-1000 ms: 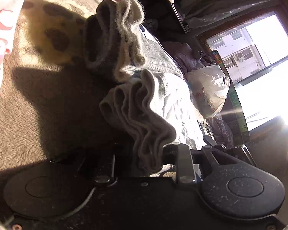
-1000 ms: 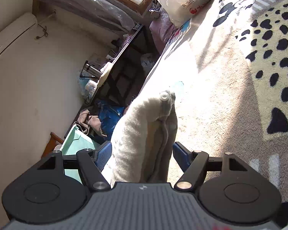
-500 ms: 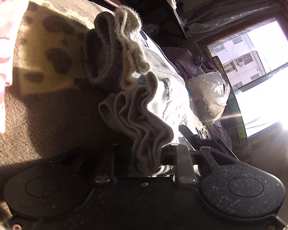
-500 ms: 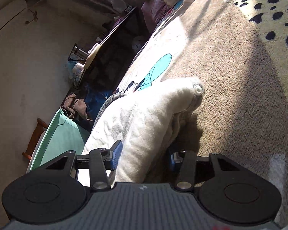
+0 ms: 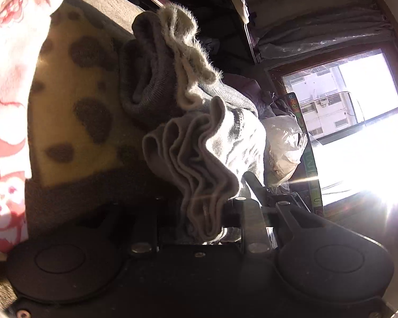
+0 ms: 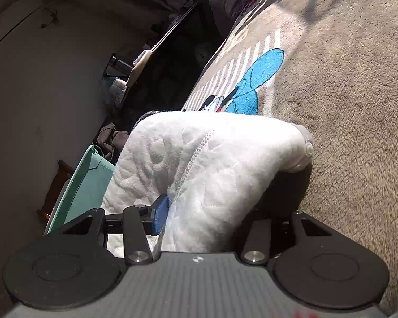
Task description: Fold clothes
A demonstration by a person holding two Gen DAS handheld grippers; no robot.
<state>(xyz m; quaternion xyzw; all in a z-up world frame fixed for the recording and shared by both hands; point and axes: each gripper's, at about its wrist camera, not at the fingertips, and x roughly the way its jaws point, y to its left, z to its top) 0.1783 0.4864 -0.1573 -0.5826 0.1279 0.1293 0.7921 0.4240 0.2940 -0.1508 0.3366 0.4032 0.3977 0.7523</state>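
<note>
The left gripper (image 5: 199, 220) is pinching a bunched edge of the grey fleece-lined garment (image 5: 188, 143), its fingers pressed onto the gathered folds. The right gripper (image 6: 199, 220) is clamping the same garment's white quilted lining (image 6: 199, 164), a button showing at the fold's end, just above the beige plush bed blanket (image 6: 345, 106). Judging by this, a fold is being carried across; next, both hands would need to lower the doubled cloth flat onto the blanket and let go evenly.
</note>
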